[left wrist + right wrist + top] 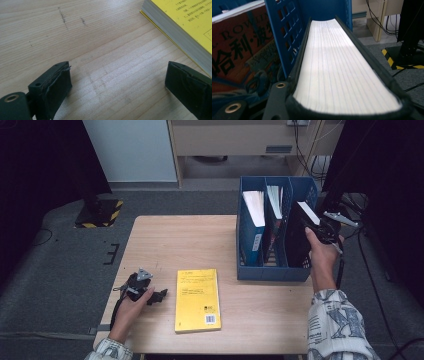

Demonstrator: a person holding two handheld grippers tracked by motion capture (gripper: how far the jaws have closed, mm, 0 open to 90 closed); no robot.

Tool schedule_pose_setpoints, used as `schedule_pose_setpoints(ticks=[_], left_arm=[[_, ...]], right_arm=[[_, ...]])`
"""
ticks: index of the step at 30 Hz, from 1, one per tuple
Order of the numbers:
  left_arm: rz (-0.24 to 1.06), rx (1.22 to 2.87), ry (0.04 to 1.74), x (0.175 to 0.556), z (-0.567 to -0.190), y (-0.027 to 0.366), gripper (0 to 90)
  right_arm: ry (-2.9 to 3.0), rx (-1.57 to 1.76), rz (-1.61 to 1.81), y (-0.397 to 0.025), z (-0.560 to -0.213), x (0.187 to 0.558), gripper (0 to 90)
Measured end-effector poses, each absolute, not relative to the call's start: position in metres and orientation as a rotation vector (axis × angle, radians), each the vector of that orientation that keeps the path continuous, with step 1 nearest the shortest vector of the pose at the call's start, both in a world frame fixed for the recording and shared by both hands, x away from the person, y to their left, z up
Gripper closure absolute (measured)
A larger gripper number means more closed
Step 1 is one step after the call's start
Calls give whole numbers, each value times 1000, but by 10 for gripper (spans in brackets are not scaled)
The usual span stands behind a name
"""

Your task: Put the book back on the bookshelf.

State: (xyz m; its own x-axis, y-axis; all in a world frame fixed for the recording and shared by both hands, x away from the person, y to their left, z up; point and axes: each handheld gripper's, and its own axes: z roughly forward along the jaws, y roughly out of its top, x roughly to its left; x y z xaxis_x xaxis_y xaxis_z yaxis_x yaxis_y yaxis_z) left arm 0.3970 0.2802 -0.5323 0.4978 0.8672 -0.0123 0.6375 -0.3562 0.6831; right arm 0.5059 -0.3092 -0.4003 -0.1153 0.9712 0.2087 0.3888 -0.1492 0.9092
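Grey carpet surrounds your table [150, 245]. At 2 o'clock, your right hand-held gripper [320, 227] clamps the black book [300, 240] in the blue rack [272, 272]'s right slot; tilt it and it jams. Your left hand-held gripper [159, 296] rests open.

Yellow book [198, 299] lies flat on the wooden table [170, 240], front half, cover up with a barcode at its near corner; in the left gripper view its page edge runs along the upper right [175, 35]. Two other books stand in the rack's left [255, 222] and middle [274, 205] slots, page edges up; the middle one's cover shows reddish with printed lettering [239, 50]. On the grey carpet beyond the table: a black stand base with yellow-black hazard tape [98, 213], loose cables [320, 165] at the far right, and a light wood cabinet [230, 140] at the back.
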Motion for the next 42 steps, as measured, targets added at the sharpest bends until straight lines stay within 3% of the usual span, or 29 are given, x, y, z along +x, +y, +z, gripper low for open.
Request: schedule_pose_setpoints(ticks=[42], left_arm=[[472, 2114, 1230, 396, -532, 280, 58]], right_arm=[[1526, 1531, 1259, -302, -392, 488, 424]])
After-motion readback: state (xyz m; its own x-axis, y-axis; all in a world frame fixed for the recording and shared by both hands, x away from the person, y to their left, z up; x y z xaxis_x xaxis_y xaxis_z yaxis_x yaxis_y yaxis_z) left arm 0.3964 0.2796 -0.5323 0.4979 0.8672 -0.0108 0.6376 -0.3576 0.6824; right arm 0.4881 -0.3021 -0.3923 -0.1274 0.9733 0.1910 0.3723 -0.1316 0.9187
